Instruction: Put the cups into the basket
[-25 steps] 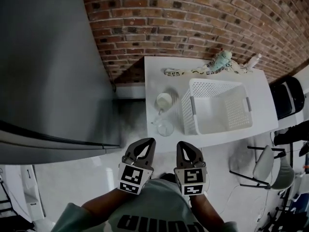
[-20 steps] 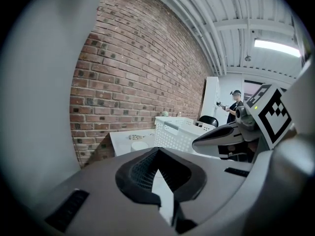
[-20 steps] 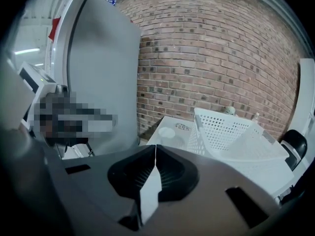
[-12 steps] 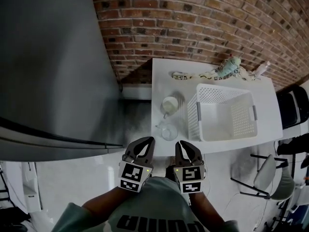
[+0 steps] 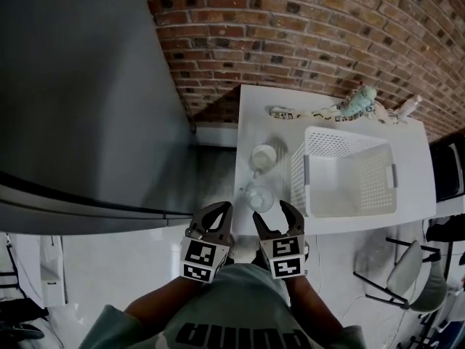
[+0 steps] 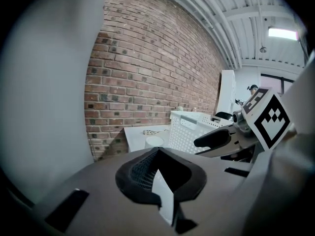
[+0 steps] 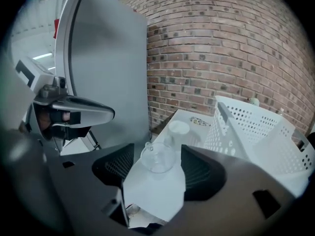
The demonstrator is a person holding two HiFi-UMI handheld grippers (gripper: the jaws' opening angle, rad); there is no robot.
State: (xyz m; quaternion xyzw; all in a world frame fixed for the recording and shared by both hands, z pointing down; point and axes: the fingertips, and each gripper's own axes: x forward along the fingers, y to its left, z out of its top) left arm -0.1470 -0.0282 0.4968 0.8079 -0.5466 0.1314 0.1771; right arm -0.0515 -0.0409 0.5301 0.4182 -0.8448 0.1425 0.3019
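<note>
Your right fingers, just opened and empty, face the slick, fragile glass cup beside the basket; pinch its wall. Left fingers are together.

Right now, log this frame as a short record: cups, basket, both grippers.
glass cup: on table, outside basket, nearest the grippers
white cup: on table, beyond the glass cup
basket: upright, looks empty
left gripper: jaws shut, nothing held
right gripper: jaws have just been opening, nothing between them; glass cup just ahead

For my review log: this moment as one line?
right gripper: jaws just opening, nothing between, glass cup ahead | left gripper: shut | white cup: on table | basket: empty
</note>
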